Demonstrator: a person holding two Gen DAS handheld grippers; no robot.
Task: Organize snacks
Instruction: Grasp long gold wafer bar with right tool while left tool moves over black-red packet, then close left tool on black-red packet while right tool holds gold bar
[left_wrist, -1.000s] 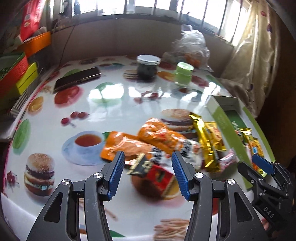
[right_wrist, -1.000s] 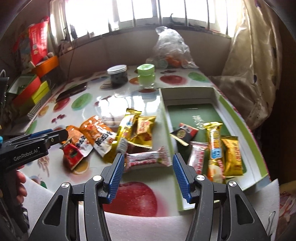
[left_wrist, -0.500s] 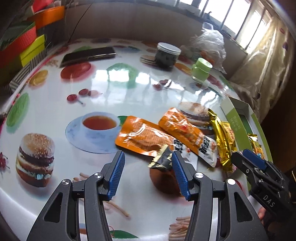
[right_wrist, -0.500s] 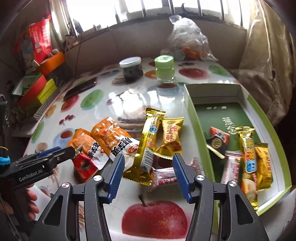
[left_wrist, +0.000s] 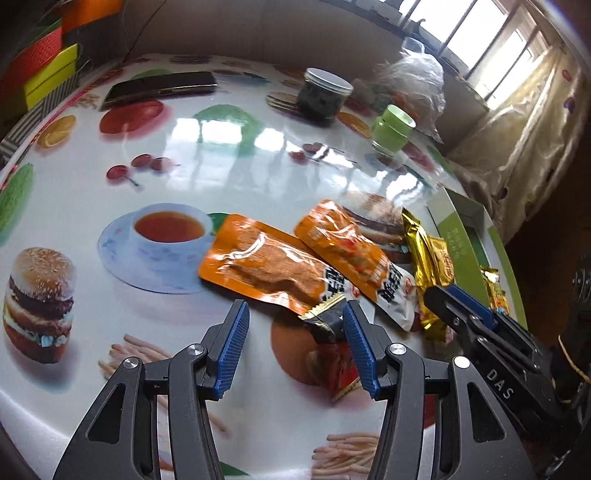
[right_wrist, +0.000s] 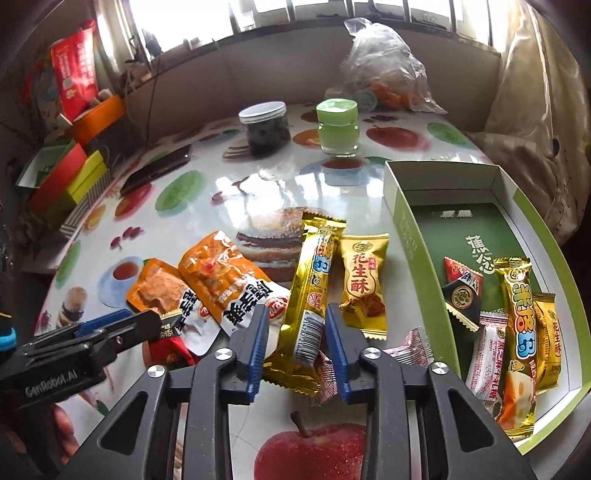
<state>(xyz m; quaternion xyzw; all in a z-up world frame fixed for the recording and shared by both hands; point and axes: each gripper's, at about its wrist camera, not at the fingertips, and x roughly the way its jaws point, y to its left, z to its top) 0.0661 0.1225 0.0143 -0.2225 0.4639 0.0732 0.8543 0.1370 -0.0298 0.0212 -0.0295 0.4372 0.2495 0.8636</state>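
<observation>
A long gold snack bar (right_wrist: 314, 291) lies on the printed tablecloth. My right gripper (right_wrist: 297, 314) is closing on the bar's lower end and its pads touch both sides. My left gripper (left_wrist: 294, 308) is open low over the table. A small red-and-black packet (left_wrist: 332, 347) lies against the inside of its right finger (left_wrist: 360, 347). Two orange pouches (left_wrist: 266, 266) (left_wrist: 343, 243) lie just beyond it. The green box (right_wrist: 406, 236) at the right holds several wrapped snacks. A gold peanut candy (right_wrist: 364, 280) and a pink-white wrapper (right_wrist: 410, 343) lie beside the bar.
A dark jar (right_wrist: 264, 125), a green jar (right_wrist: 338, 127) and a plastic bag (right_wrist: 384, 70) stand at the back. A phone (left_wrist: 162, 86) lies at the far left near stacked coloured boxes (right_wrist: 66, 173). A curtain hangs to the right.
My right gripper moved left from the box side to the long gold bar and its jaws narrowed around it. My left gripper dropped lower and tilted, bringing the red-and-black packet against its right finger.
</observation>
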